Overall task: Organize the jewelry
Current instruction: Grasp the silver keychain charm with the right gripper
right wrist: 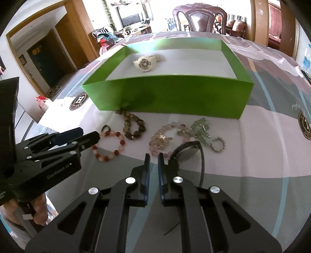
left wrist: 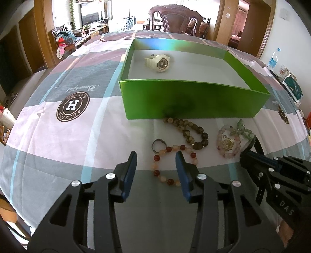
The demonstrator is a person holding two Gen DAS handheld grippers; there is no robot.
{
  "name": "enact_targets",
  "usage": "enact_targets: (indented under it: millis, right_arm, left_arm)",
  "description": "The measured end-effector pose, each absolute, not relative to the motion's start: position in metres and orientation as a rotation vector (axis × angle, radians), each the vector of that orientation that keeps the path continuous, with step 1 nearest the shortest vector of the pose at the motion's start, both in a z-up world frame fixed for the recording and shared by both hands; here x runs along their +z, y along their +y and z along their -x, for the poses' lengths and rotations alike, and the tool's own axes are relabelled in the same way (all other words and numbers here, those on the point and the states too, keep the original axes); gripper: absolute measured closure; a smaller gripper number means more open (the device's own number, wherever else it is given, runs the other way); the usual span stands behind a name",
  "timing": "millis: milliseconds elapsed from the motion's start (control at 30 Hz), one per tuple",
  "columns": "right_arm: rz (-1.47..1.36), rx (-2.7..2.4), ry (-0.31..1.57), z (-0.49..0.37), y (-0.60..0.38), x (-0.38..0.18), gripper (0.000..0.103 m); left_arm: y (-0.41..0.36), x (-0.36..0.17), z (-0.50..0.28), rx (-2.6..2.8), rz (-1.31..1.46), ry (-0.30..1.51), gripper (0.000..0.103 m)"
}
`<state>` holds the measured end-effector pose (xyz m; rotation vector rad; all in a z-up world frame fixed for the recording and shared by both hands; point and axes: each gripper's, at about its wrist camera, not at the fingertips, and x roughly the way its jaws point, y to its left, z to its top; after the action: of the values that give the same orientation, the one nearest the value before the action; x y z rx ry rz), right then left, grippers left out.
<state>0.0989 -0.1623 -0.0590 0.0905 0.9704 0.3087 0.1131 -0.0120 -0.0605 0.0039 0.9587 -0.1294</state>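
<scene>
A green box [left wrist: 194, 101] [right wrist: 175, 97] stands on the checked tablecloth with a white watch [left wrist: 159, 62] [right wrist: 144, 63] inside. In front of it lie a brown bead bracelet [left wrist: 186, 132] [right wrist: 127, 122], a dark ring [left wrist: 153, 146], a red-and-cream bead bracelet [left wrist: 168, 149] [right wrist: 106, 158], a pink bracelet [left wrist: 220, 136] [right wrist: 153, 144] with a gold charm, a green jade piece [left wrist: 243, 130] [right wrist: 202, 126] and a silver ring [right wrist: 213, 148]. My left gripper [left wrist: 156, 157] [right wrist: 89, 136] is open over the red-and-cream bracelet. My right gripper [right wrist: 154, 156] [left wrist: 245, 154] is shut on nothing, with a black watch [right wrist: 186, 153] just right of it.
A dark wooden chair [left wrist: 175, 17] stands behind the table's far edge. A water bottle [left wrist: 274, 58] and books [left wrist: 291, 85] sit at the right edge. A hand [right wrist: 38, 212] holds the left gripper. Bare tablecloth [left wrist: 68, 136] stretches left of the box.
</scene>
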Motion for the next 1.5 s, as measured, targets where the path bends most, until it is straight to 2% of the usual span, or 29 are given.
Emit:
enact_targets:
  millis: [33, 100, 167, 300, 367, 433, 767, 833, 900, 1033, 1100, 1500]
  right_arm:
    - [-0.092, 0.305, 0.967, -0.100, -0.164, -0.057, 0.089]
    - [-0.110, 0.281, 0.950, -0.102, -0.172, -0.053, 0.069]
    - [-0.133, 0.242, 0.925, -0.104, -0.183, -0.046, 0.061]
    - [-0.143, 0.112, 0.905, -0.118, -0.205, -0.040, 0.060]
    - [-0.138, 0.057, 0.921, -0.129, -0.213, -0.045, 0.060]
    - [-0.141, 0.047, 0.949, -0.139, -0.214, -0.053, 0.060]
    - [-0.084, 0.106, 1.035, -0.159, -0.186, -0.080, 0.059]
    - [-0.078, 0.111, 1.037, -0.158, -0.184, -0.080, 0.062]
    - [-0.077, 0.124, 1.036, -0.156, -0.183, -0.079, 0.076]
    - [-0.060, 0.119, 1.026, -0.151, -0.182, -0.077, 0.086]
    - [-0.065, 0.114, 1.022, -0.147, -0.186, -0.074, 0.095]
    - [-0.118, 0.088, 0.972, -0.125, -0.213, -0.055, 0.095]
  left_arm:
    - [-0.011, -0.061, -0.113, -0.129, -0.003, 0.959, 0.060]
    - [-0.011, -0.060, -0.112, -0.130, 0.000, 0.960, 0.057]
    - [-0.011, -0.060, -0.111, -0.135, 0.001, 0.958, 0.054]
    - [-0.014, -0.056, -0.107, -0.169, 0.009, 0.955, 0.050]
    - [-0.020, -0.053, -0.104, -0.197, 0.007, 0.947, 0.039]
    - [-0.028, -0.052, -0.100, -0.229, -0.006, 0.940, 0.036]
    - [-0.046, -0.071, -0.103, -0.276, -0.026, 0.999, 0.035]
    - [-0.044, -0.072, -0.104, -0.272, -0.022, 1.002, 0.035]
    - [-0.045, -0.073, -0.106, -0.272, -0.022, 1.004, 0.035]
    - [-0.045, -0.075, -0.107, -0.273, -0.023, 1.007, 0.035]
    - [-0.045, -0.075, -0.107, -0.272, -0.024, 1.008, 0.035]
    - [-0.046, -0.076, -0.108, -0.269, -0.024, 1.011, 0.035]
